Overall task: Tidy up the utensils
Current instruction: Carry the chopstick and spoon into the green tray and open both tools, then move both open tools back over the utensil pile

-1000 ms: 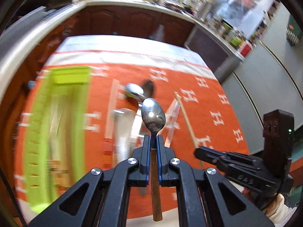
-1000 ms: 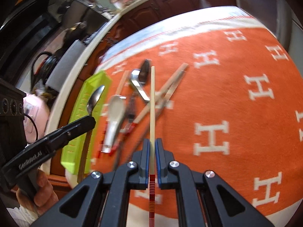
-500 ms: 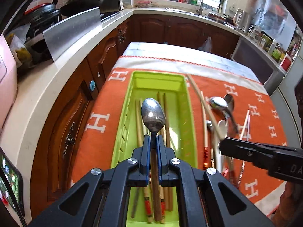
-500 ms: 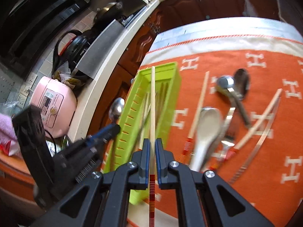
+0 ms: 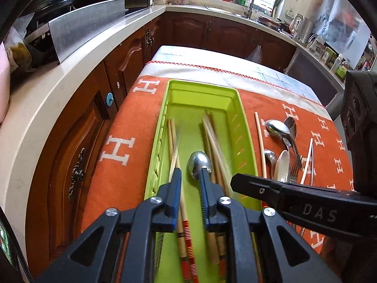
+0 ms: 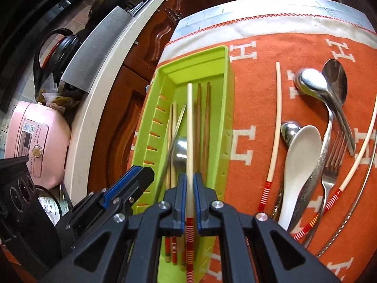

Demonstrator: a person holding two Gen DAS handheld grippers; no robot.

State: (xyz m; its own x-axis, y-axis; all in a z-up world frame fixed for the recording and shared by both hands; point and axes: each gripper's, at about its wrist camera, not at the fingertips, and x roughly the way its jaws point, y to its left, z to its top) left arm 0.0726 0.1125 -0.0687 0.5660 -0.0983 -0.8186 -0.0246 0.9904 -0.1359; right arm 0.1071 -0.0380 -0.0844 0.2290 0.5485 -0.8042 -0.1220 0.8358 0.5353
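Note:
My left gripper [image 5: 190, 186] hangs over the green tray [image 5: 245, 141] and its jaws are opening. A metal spoon with a wooden handle [image 5: 199, 165] lies between them, leaning on the right finger only. My right gripper [image 6: 190, 184] is shut on a cream chopstick with a red-striped end [image 6: 189, 122], held lengthwise over the same tray [image 6: 226, 118]. Several chopsticks lie in the tray. The spoon's bowl [image 6: 180, 151] shows just left of the held chopstick. The right gripper's tip [image 5: 238, 182] sits close beside the left one.
On the orange H-patterned cloth [image 6: 254, 94], right of the tray, lie loose chopsticks [image 6: 278, 108], metal spoons [image 6: 313, 82], a white ceramic spoon [image 6: 301, 151] and a fork [image 6: 332, 162]. The table edge drops left of the tray. Beyond it are wooden cabinets and a counter with a pink cooker [image 6: 35, 139].
Both grippers swung left from over the loose pile to over the green tray. The left jaws have parted and the spoon has tipped down against one finger. The right still grips its chopstick.

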